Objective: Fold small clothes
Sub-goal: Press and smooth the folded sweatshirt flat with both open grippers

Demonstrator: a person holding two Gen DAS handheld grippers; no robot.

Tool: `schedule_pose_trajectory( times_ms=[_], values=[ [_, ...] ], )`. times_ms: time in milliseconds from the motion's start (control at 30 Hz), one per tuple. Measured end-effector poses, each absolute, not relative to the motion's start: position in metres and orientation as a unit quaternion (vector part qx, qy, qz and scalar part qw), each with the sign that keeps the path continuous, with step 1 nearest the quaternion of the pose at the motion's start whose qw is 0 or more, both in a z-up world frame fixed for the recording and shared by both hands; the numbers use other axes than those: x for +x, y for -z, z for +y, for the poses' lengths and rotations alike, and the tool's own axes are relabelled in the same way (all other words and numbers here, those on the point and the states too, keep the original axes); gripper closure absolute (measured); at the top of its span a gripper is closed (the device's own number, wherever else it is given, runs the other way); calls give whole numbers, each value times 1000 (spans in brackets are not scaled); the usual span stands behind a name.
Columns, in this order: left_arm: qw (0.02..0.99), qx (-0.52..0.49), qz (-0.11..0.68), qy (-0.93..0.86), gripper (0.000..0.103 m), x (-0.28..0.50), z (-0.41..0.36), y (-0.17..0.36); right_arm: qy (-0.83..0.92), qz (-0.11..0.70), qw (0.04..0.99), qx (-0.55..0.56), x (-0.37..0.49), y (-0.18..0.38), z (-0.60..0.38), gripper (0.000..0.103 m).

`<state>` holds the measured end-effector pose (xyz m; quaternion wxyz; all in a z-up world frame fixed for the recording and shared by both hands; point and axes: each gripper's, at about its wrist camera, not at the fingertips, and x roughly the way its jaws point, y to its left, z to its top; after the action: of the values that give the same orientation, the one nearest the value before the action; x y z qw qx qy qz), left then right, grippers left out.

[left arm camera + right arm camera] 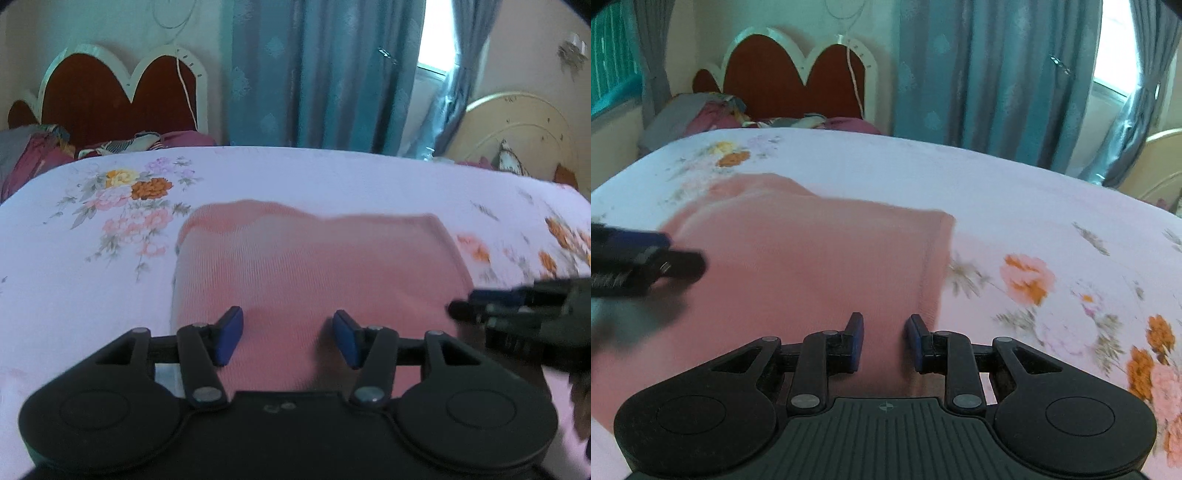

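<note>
**Two Grippers Over a Pink Knit, Mid-Fold**

On the floral bedsheet (332,177), the pink garment (314,258) lies spread in a rough rectangle, its far edge rippled and its right hem straight. Starting at the left, our left gripper (288,338) hangs over the near part of the cloth with its blue pads (231,334) well apart; nothing is caught between them. Farther right, our right gripper (884,341) sits near the garment's right hem with its pads at a narrower gap. Pink fabric shows in that gap, but we cannot tell whether they pinch it. Both views are smeared, so fine creases are lost to us.

To do this step well, we judge that both sets of pads should take the near edge at matching points, lift together, and carry it evenly toward the far edge so the hems meet square. One corner lagging would skew the fold.
</note>
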<state>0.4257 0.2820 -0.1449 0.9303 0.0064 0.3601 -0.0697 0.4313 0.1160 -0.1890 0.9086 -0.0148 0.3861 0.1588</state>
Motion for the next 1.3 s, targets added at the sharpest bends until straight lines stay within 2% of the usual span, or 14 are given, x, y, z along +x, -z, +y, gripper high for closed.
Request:
schedule_pose_trajectory(
  times_ms=[167, 300, 433, 633, 800, 967, 1300],
  values=[
    [935, 11, 347, 71, 50, 389, 283, 136, -171, 374, 912, -3, 400, 172, 103, 77],
    [924, -6, 374, 79, 50, 367, 282, 145, -163, 377, 910, -65, 370, 189, 105, 77],
    [924, 16, 375, 77, 50, 361, 278, 161, -146, 386, 910, -36, 368, 191, 101, 77],
    [920, -2, 384, 78, 50, 362, 283, 160, -131, 394, 910, -17, 365, 196, 99, 77],
    [916, -10, 391, 89, 32, 365, 278, 158, -122, 398, 909, -20, 366, 195, 104, 77],
    [910, -40, 400, 102, 2, 368, 276, 156, -114, 396, 911, -16, 364, 195, 104, 77],
    [909, -58, 412, 13, 0, 369, 261, 158, -120, 396, 910, 10, 362, 194, 98, 77]
  ],
)
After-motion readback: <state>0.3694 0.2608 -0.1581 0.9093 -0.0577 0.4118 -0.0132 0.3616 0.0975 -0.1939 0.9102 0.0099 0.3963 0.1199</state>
